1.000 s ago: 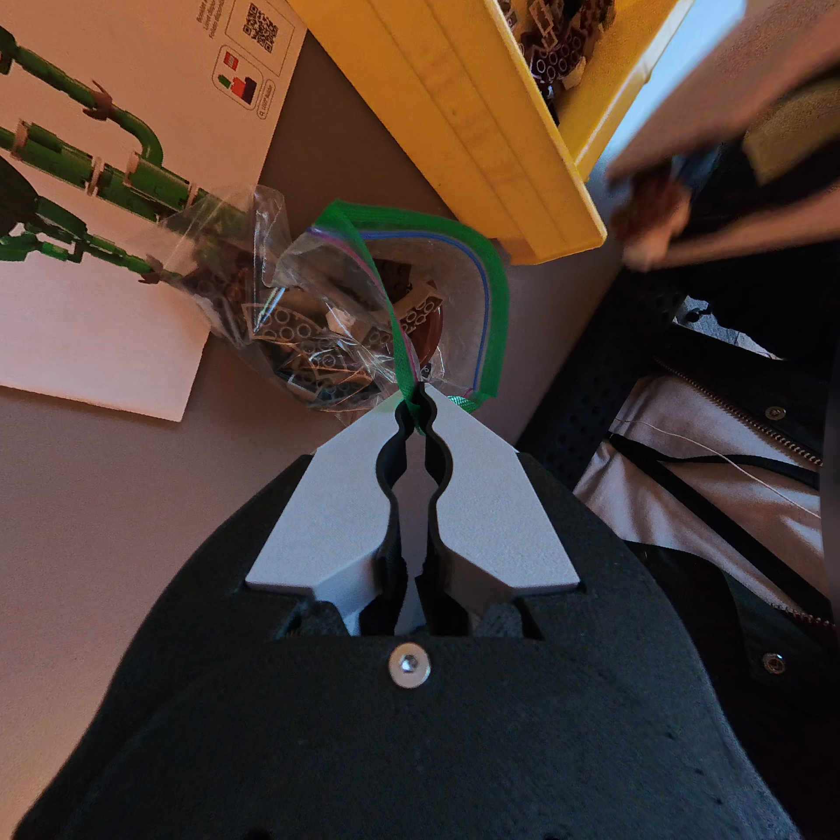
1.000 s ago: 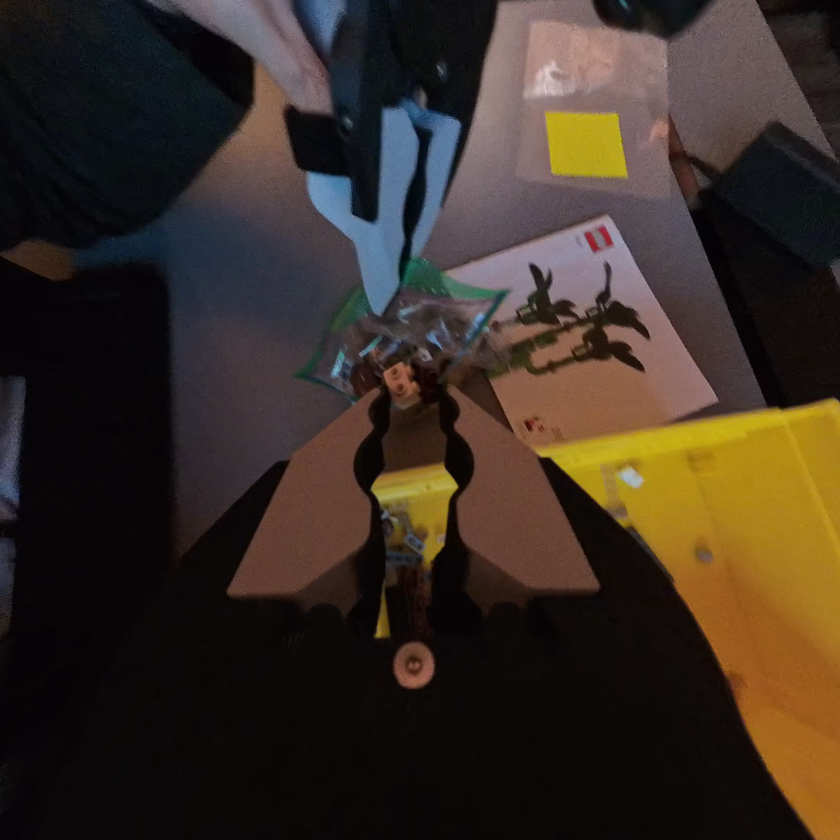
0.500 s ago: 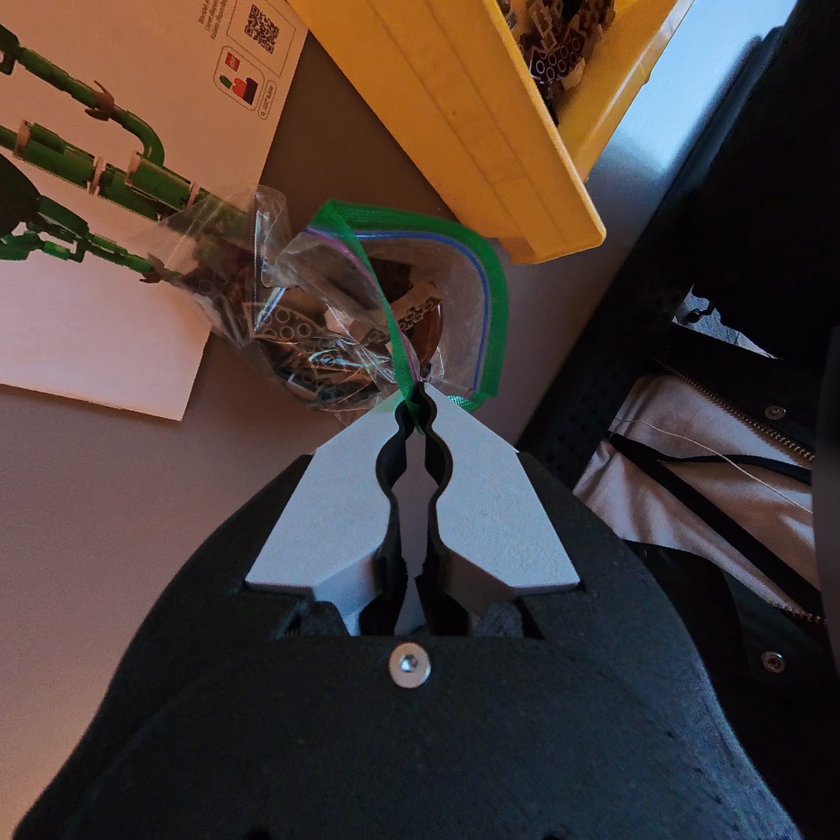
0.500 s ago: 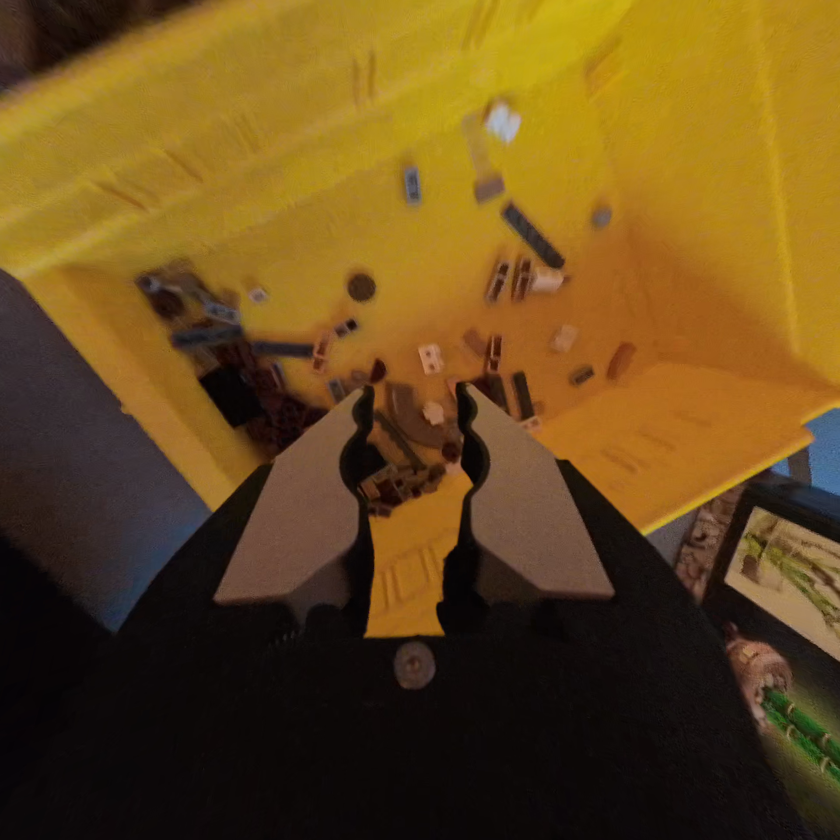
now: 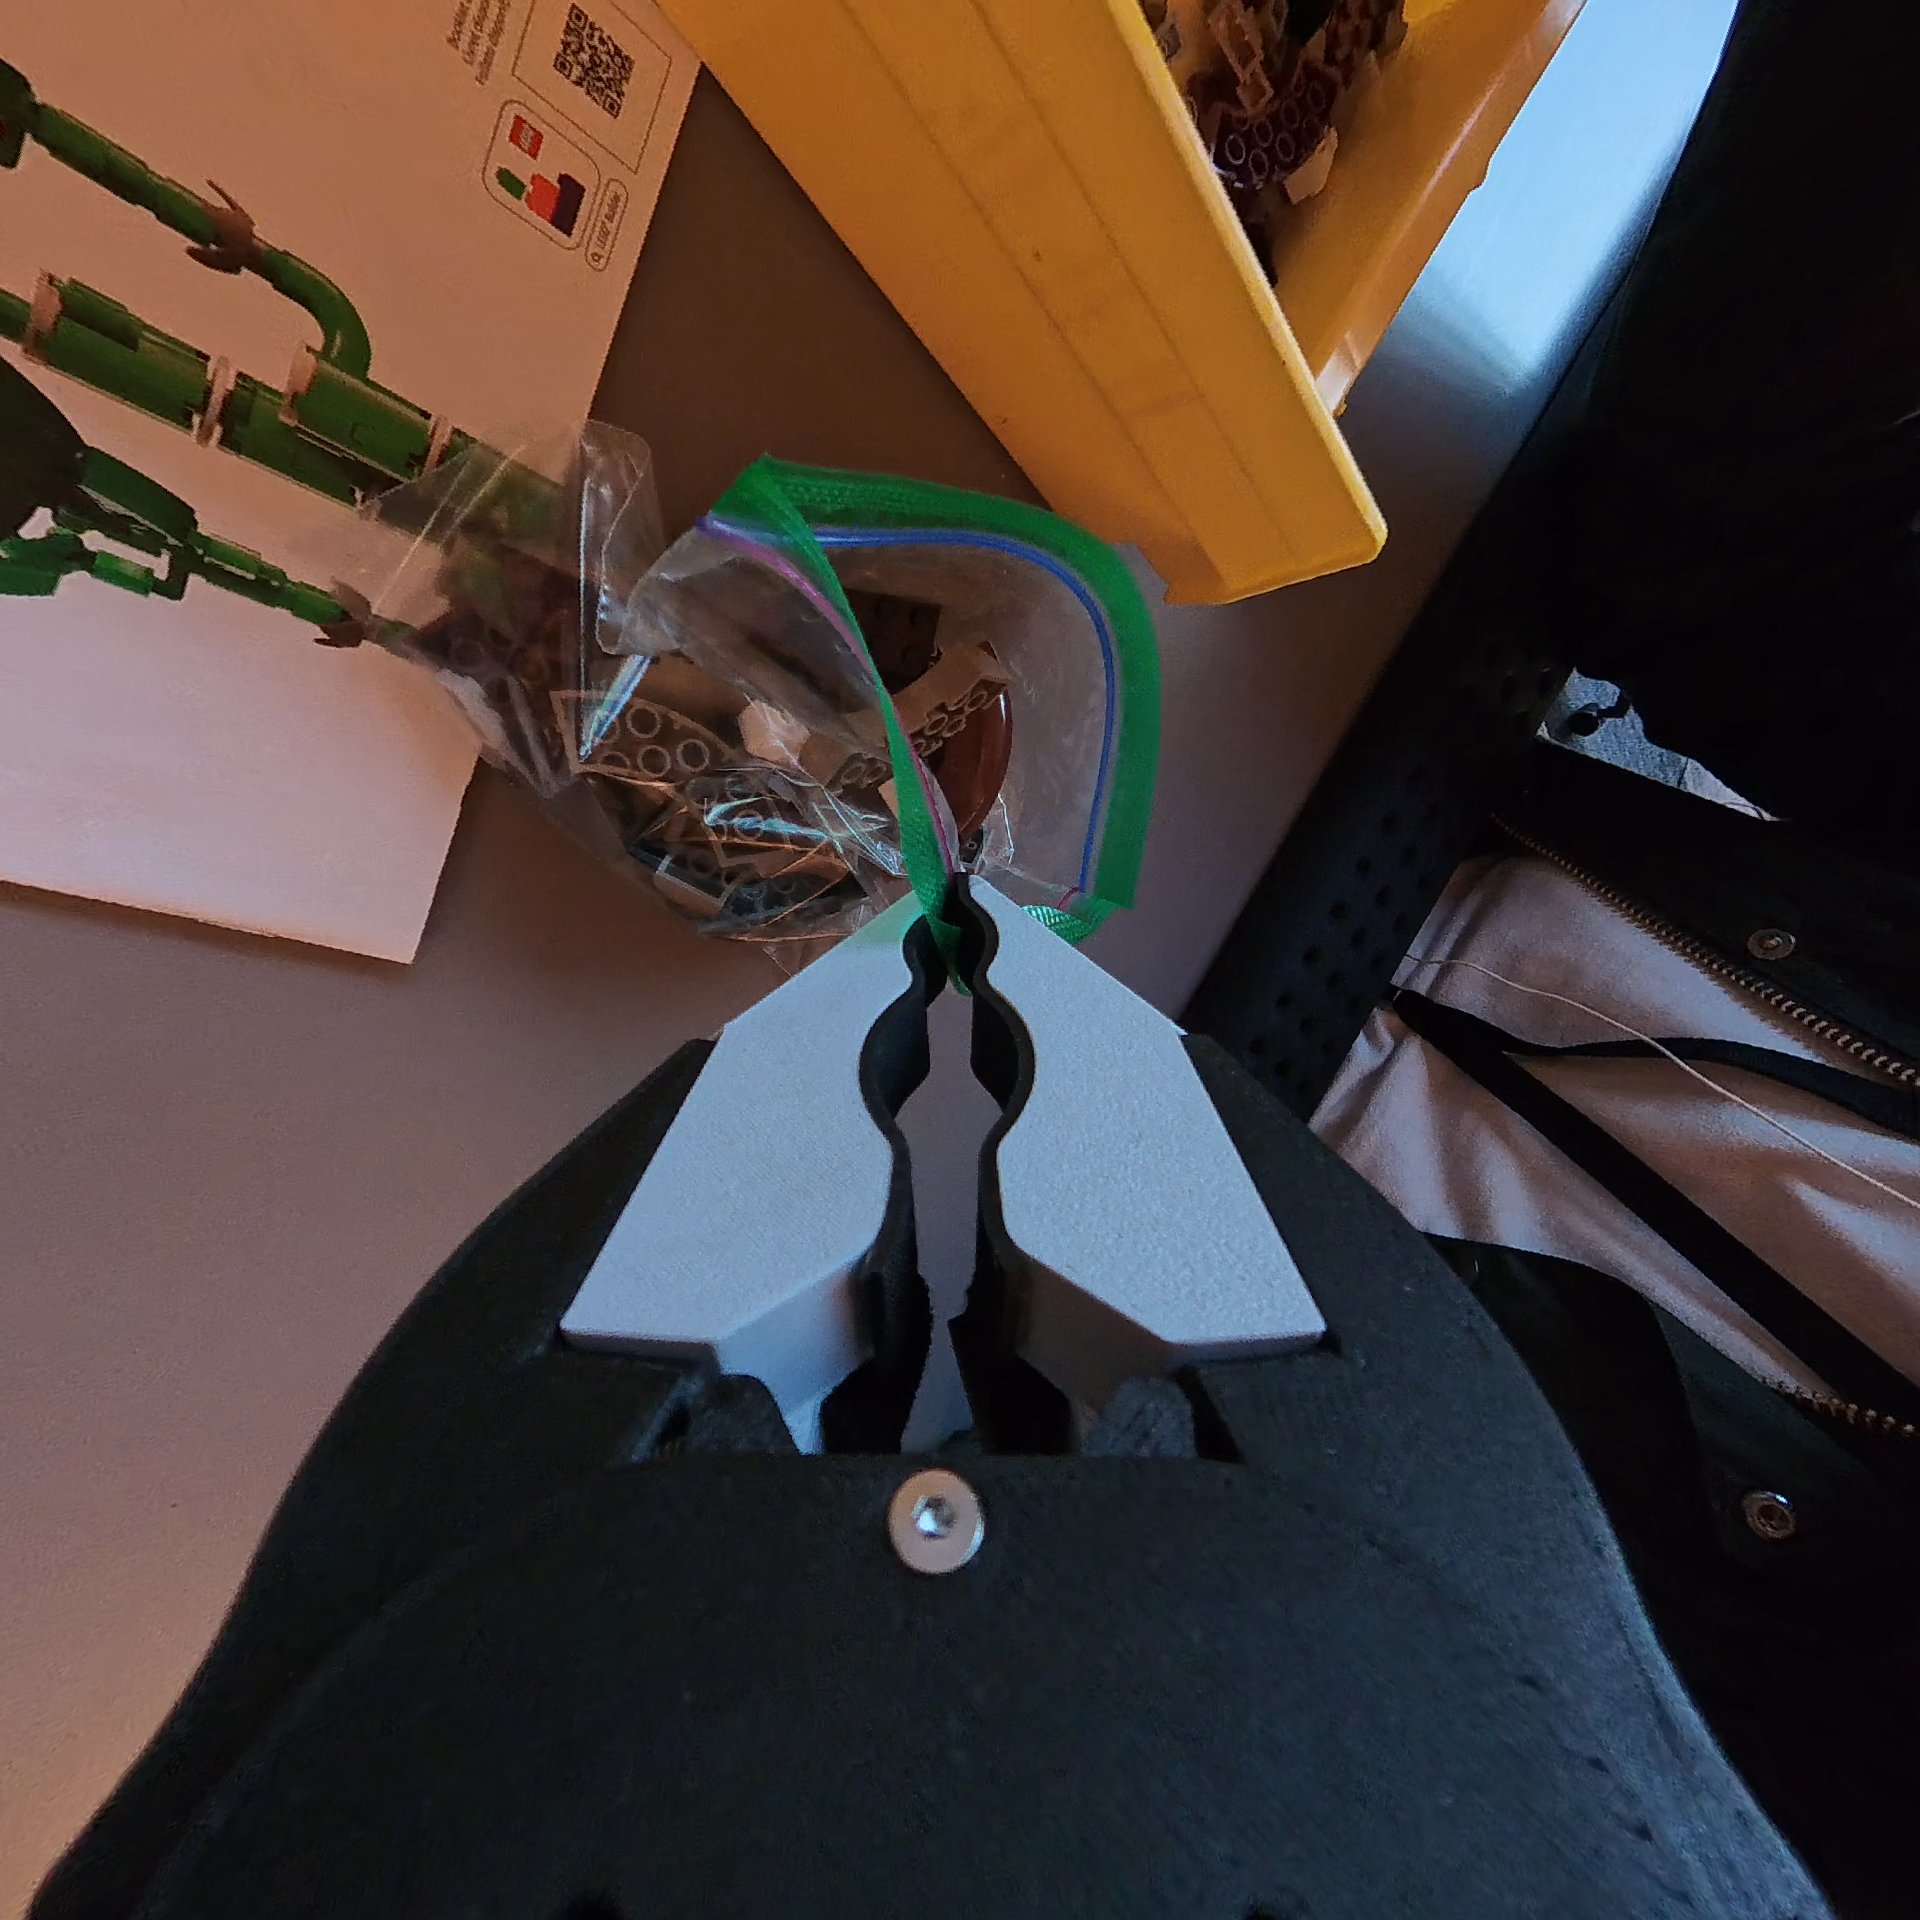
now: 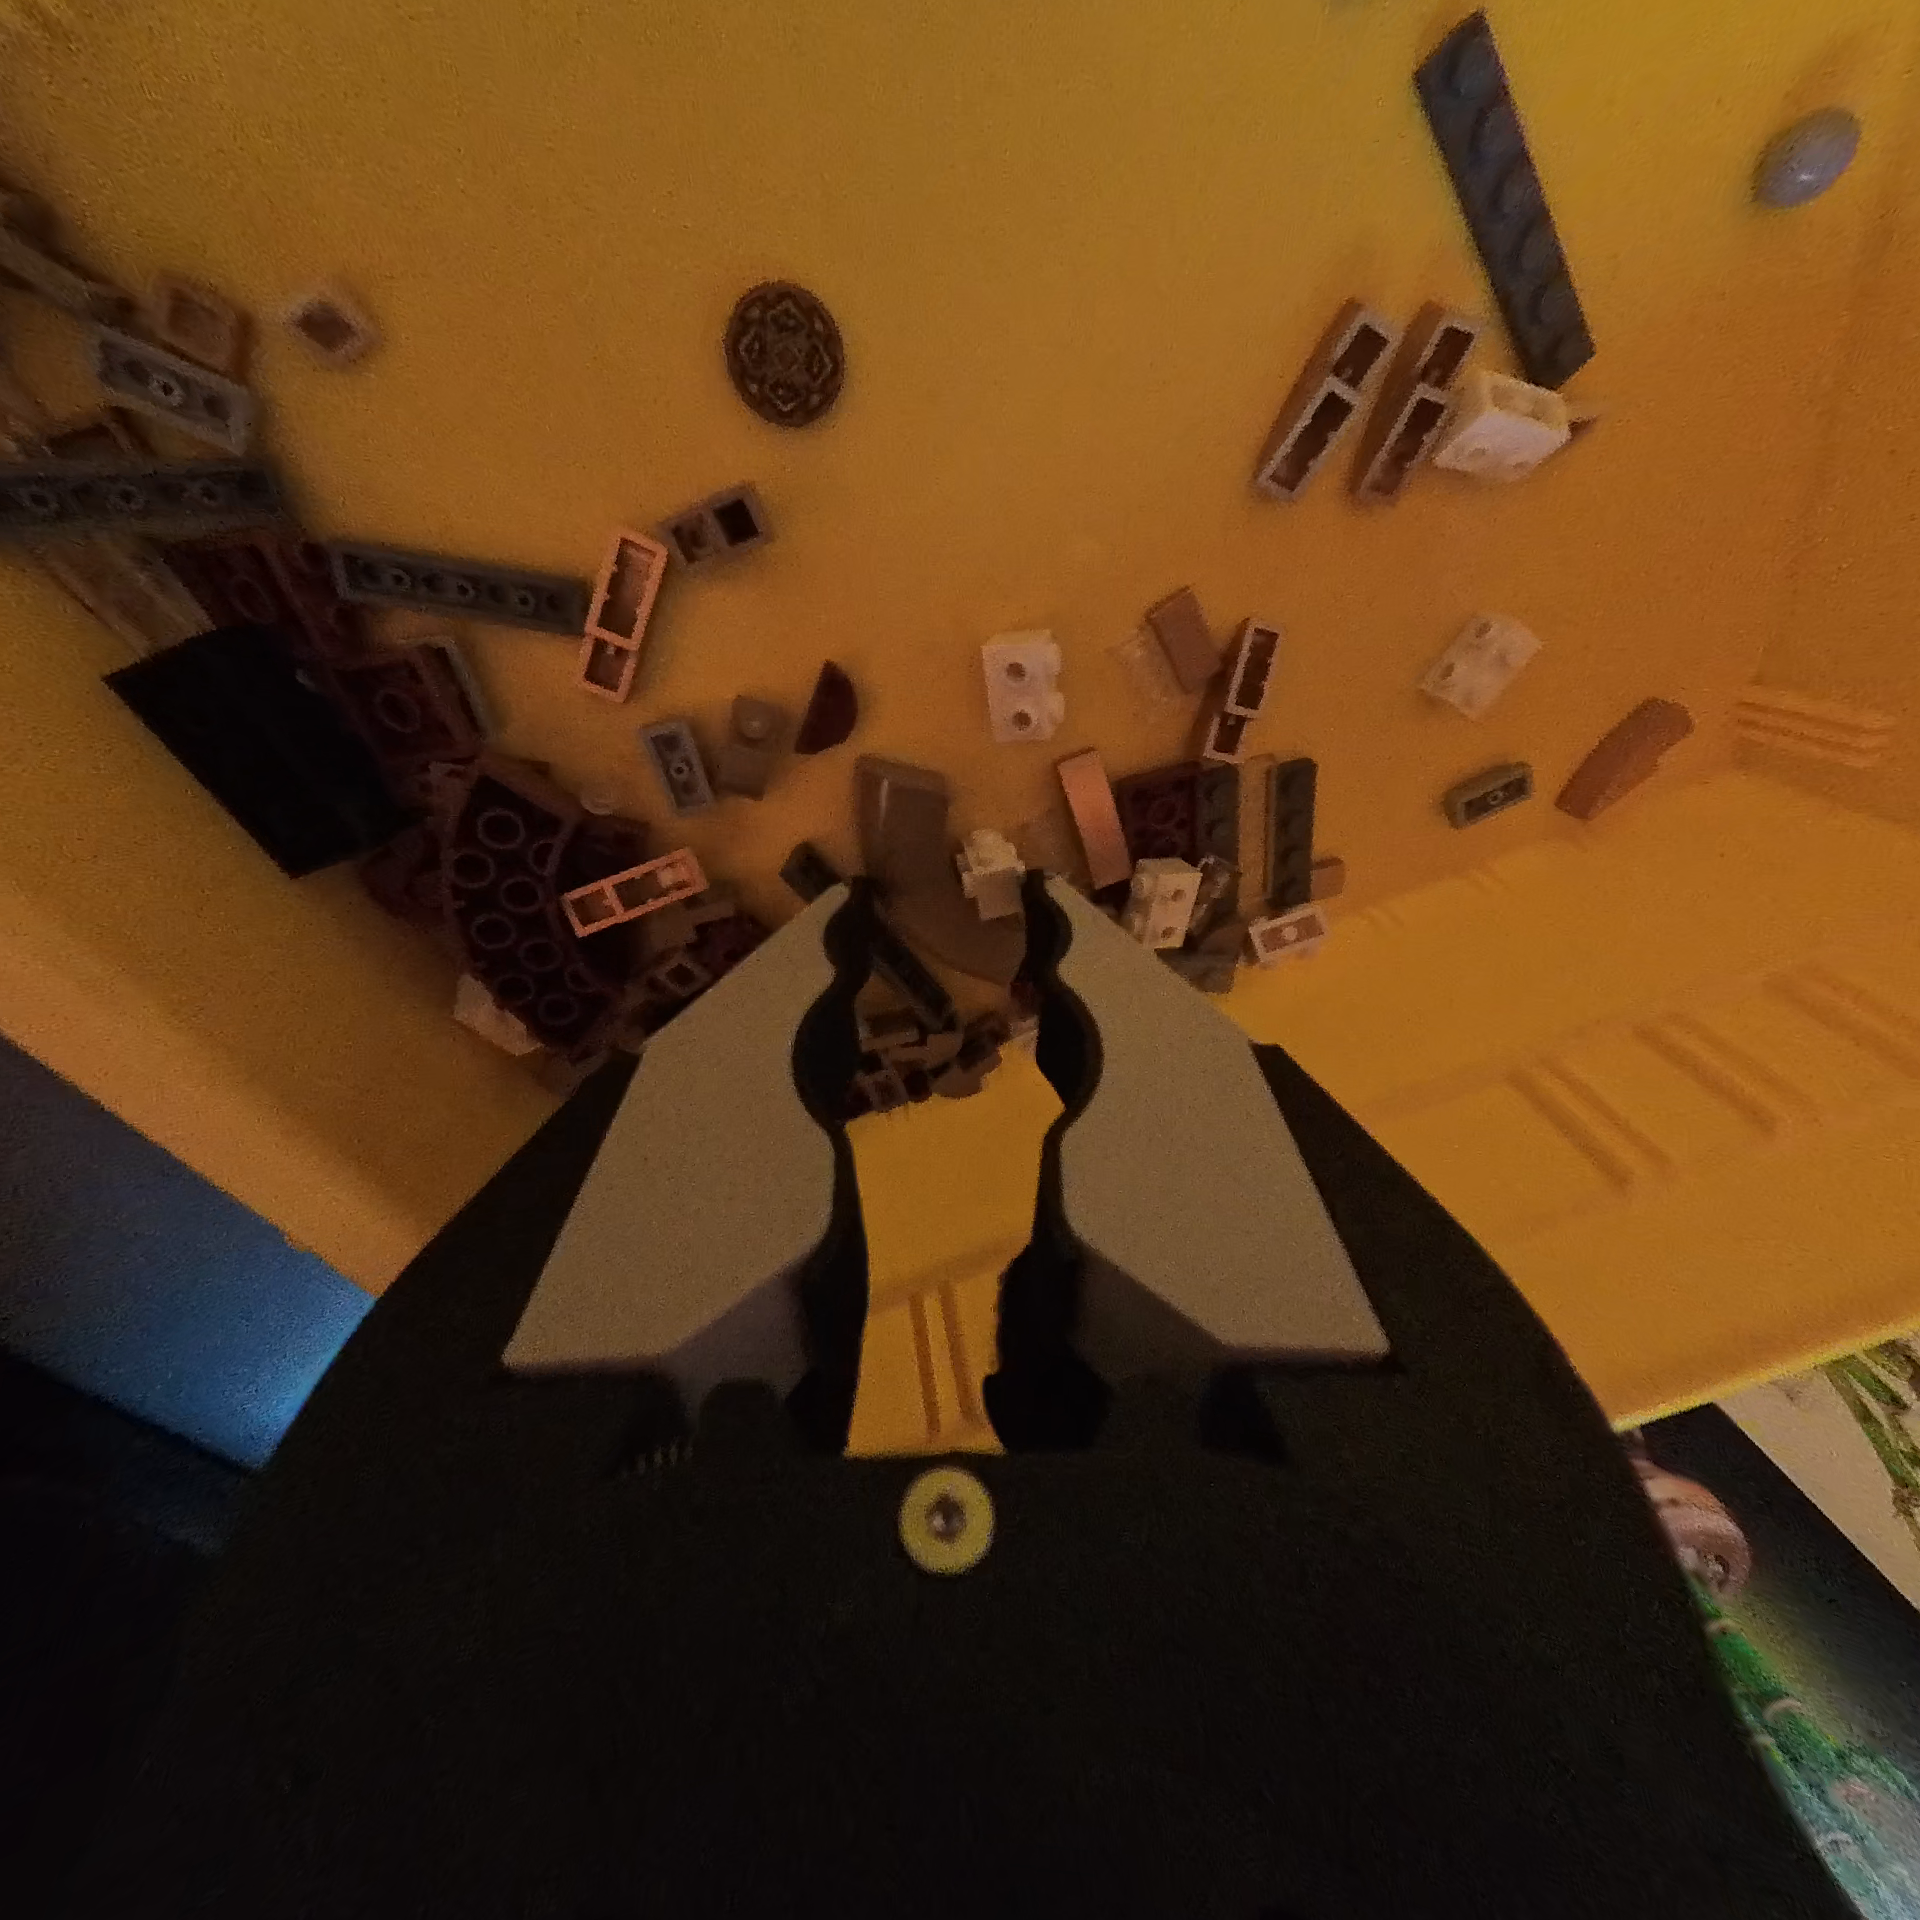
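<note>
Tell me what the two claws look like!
Both look alike. The left claw has two pale grey wedge-shaped fingers with wavy black inner edges, on a rough black body with one silver screw. The right claw matches it.

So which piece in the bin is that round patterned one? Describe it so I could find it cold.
Look inside the yellow bin in the right wrist view, on the bare floor above the brick pile, well beyond the open right tongs. There lies a dark round tile, apart from the rest. It alone is a flat disc with an ornate printed pattern.
</note>
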